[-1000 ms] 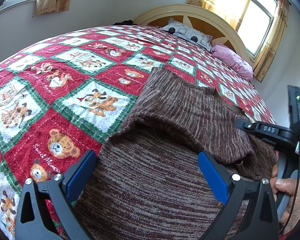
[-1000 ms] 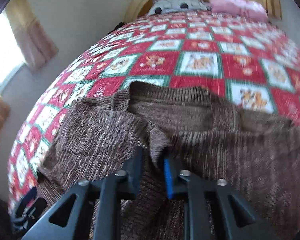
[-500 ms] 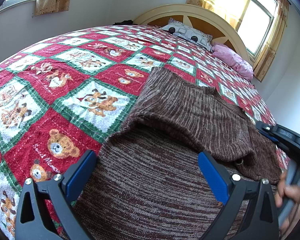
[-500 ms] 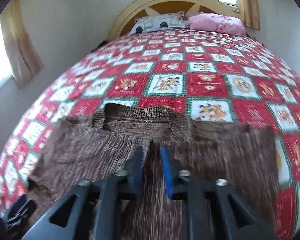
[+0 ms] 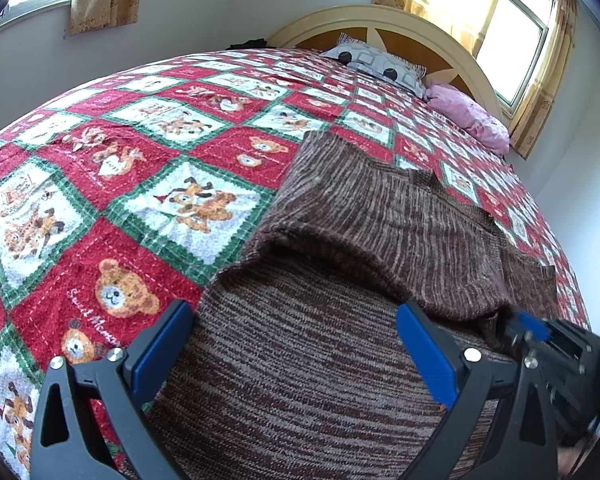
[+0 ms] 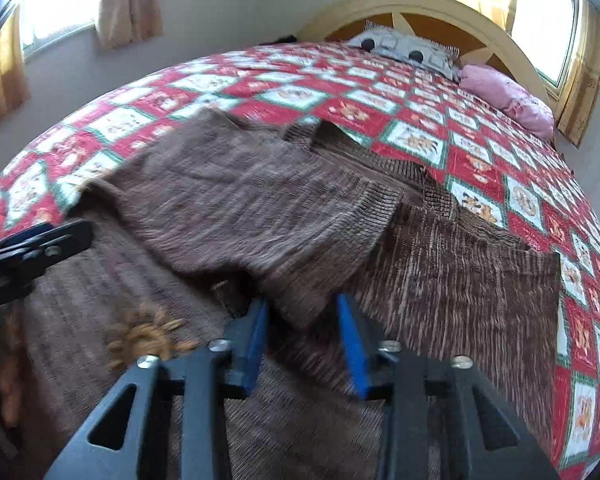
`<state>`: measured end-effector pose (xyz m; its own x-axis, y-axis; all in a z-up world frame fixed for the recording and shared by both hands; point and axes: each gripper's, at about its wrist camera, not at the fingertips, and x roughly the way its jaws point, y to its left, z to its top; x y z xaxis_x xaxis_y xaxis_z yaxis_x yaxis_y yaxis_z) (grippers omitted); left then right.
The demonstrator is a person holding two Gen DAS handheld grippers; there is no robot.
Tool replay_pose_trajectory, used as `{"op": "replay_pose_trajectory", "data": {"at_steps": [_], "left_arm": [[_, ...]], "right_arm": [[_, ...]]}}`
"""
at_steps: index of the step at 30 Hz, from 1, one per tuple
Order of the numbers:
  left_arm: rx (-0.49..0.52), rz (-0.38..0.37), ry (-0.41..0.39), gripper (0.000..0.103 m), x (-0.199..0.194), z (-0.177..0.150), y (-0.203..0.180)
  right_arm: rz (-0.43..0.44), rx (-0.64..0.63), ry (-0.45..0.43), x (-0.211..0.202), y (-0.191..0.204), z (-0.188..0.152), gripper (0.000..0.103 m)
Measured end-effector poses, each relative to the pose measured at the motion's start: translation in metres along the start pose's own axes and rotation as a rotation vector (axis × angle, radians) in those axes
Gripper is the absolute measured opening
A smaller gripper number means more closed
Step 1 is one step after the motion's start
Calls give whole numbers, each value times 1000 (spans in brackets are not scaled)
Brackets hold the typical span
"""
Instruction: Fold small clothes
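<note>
Sweater: the brown knit sweater (image 5: 380, 232) lies spread on the bed, with one part folded over the body so its ribbed edge sits on top – seen in the right wrist view (image 6: 260, 208).
Bedspread: a red, white and green quilt (image 5: 148, 184) with bear and reindeer squares covers the bed, showing from 9 to 1 o'clock around the sweater.
Left hand-held gripper: the left hand-held gripper (image 5: 296, 352) stands wide apart over the lower body of the sweater – blue pads clear of the knit on either side, gripping nothing.
Right hand-held gripper: the right hand-held gripper (image 6: 304, 340) is part-way parted, the tip of the folded part lying between its blue pads; blur hides whether the pads touch the cloth. In the left wrist view it appears at 4 o'clock (image 5: 536, 328), just beside the sweater's edge.
Decoration: a tan flower-shaped patch (image 6: 144, 340) sits on the sweater at 8 o'clock.
Pillows: a grey patterned pillow (image 5: 380, 62) and a pink pillow (image 5: 468, 114) lie against the headboard (image 5: 384, 24) at 12 to 1 o'clock.
</note>
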<state>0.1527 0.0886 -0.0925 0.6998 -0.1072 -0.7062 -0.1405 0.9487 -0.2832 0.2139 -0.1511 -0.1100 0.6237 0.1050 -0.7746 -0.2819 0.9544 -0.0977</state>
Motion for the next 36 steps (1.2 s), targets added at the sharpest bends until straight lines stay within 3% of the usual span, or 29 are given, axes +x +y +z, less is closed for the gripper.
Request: {"op": "replay_pose_trajectory", "data": {"at_steps": [2,4,9,12,16,21,22,25,26,30,33,36], "left_arm": [[-1,-2,0,103,0,0,0],[-1,-1,0,103,0,0,-1],[3,4,1,103,0,0,-1],[15,20,8,103,1,0,-3],[36,50,20,103,3,0,-7],[83,91,43,103,6,-1,-13],[108,94,53,103,6,-2,-15],[180,25,76,103,-4,-7,-15],[198,5,81,103,-8,-9,-13],[281,-114,104,103,-50,-29,8],[361,-136,90,103,-88,-51,26],[395,-170,99,103,-119,-72,43]], "right_arm": [[-77,-28,-75,-14,-2,5,6],[-104,-62,-87,-21,0,4,6],[-147,-229,10,0,19,-20,7],[-158,-241,23,-8,24,-17,8],[-96,-53,37,-36,0,-21,10],[68,187,-69,-108,-33,-46,11],[90,232,-89,-127,-41,-58,16],[107,296,-117,-167,-50,-90,56],[100,314,-130,-183,-54,-103,62],[60,346,-106,-229,-70,-156,62],[1,343,-69,-246,-72,-196,62],[26,389,-12,-253,-71,-231,62]]}}
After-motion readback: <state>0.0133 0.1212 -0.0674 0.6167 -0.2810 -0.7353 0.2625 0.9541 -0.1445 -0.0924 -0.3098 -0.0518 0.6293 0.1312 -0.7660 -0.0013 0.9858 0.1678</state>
